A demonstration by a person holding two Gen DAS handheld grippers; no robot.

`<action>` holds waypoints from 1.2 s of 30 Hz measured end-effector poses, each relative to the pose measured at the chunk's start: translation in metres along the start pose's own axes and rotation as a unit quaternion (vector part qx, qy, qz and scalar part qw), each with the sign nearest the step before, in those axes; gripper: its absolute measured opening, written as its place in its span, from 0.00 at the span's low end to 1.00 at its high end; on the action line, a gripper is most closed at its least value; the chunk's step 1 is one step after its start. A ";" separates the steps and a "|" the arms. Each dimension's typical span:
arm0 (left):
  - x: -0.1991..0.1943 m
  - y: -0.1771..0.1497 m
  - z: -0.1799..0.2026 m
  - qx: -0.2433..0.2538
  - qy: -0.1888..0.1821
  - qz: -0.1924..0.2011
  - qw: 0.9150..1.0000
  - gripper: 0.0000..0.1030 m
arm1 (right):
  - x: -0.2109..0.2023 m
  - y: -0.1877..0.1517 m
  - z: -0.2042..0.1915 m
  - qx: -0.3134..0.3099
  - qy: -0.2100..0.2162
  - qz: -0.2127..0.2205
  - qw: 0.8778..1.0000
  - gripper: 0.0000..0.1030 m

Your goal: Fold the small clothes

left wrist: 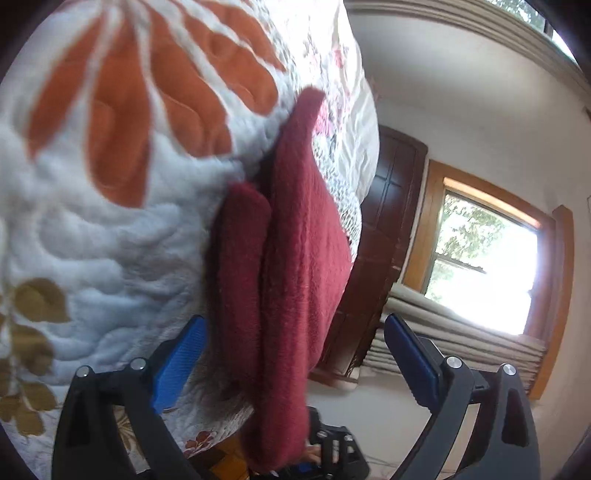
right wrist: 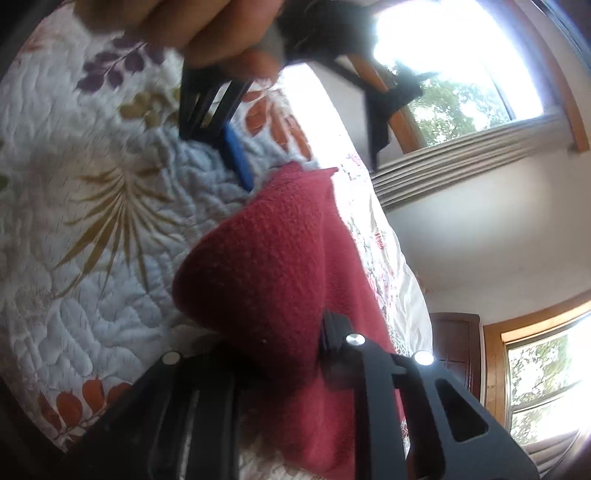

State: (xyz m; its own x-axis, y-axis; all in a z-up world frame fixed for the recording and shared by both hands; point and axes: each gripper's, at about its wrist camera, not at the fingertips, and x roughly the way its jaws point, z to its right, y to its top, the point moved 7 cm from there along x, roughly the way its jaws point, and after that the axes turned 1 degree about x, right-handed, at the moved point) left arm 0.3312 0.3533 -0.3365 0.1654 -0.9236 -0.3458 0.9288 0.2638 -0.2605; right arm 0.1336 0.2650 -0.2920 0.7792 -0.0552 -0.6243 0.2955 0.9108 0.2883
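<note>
A dark red fleece garment (left wrist: pixel 295 229) lies folded in thick layers on the floral quilt (left wrist: pixel 110 240). My left gripper (left wrist: pixel 293 325) is open, with its blue pads (left wrist: pixel 181 362) wide apart on either side of the fold and not pinching it. In the right wrist view the same red garment (right wrist: pixel 266 266) bulges over my right gripper (right wrist: pixel 273 347), which is shut on it with its fingertips buried in the cloth. The left gripper (right wrist: pixel 303 144) shows there too, held by a hand (right wrist: pixel 221 33) above the garment's far end. The right gripper (left wrist: pixel 328 450) appears at the garment's near end.
The quilt (right wrist: pixel 92 221) covers a bed, with a white flowered sheet (left wrist: pixel 351 110) beyond it. A dark wooden door (left wrist: pixel 384 236), wood-framed windows (left wrist: pixel 487 258) and pleated blinds (left wrist: pixel 443 339) stand past the bed's edge.
</note>
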 end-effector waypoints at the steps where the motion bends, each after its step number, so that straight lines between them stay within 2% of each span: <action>1: 0.005 0.001 0.000 -0.003 0.005 -0.003 1.000 0.94 | -0.004 -0.002 0.005 0.007 0.000 0.001 1.000 0.15; 4: 0.016 0.007 0.005 -0.005 0.013 -0.010 1.000 0.94 | -0.004 0.001 0.016 0.017 -0.001 0.005 1.000 0.15; 6: 0.026 0.011 0.009 0.000 0.025 -0.016 1.000 0.85 | -0.007 -0.001 0.018 0.022 0.000 0.004 1.000 0.15; 7: 0.030 0.013 0.011 0.000 0.026 -0.019 0.999 0.65 | -0.007 -0.001 0.020 0.024 0.000 0.005 1.000 0.15; 8: 0.034 0.015 0.012 -0.002 0.033 -0.024 0.999 0.51 | -0.003 0.002 0.023 0.028 -0.001 0.005 1.000 0.15; 9: 0.037 0.017 0.012 -0.008 0.045 -0.026 0.999 0.48 | -0.004 0.002 0.024 0.030 0.000 0.005 1.000 0.15; 11: 0.038 0.020 0.016 -0.002 0.054 -0.026 0.998 0.31 | -0.005 0.002 0.029 0.040 0.002 0.006 0.999 0.15; 14: 0.036 0.018 0.027 0.016 0.067 -0.023 0.997 0.22 | -0.011 0.004 0.036 0.056 0.003 0.007 0.998 0.15; 27: 0.026 0.010 0.113 0.103 0.065 0.002 0.993 0.19 | -0.029 0.025 0.074 0.162 0.024 0.013 0.986 0.15; 30: 0.019 0.010 0.118 0.108 0.063 0.007 0.992 0.19 | -0.030 0.027 0.076 0.173 0.034 0.013 0.984 0.15; 35: -0.007 0.004 0.101 0.110 0.072 0.013 0.991 0.19 | -0.039 0.031 0.062 0.173 0.053 0.017 0.983 0.15; 36: -0.022 0.002 0.092 0.111 0.072 0.015 0.991 0.19 | -0.042 0.033 0.060 0.174 0.059 0.018 0.983 0.15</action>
State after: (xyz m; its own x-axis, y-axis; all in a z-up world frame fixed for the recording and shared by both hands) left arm 0.3599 0.3488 -0.2469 0.1594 -0.8631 -0.4792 0.9769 0.2077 -0.0492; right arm 0.1441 0.2723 -0.2128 0.7292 0.0401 -0.6831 0.4570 0.7145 0.5298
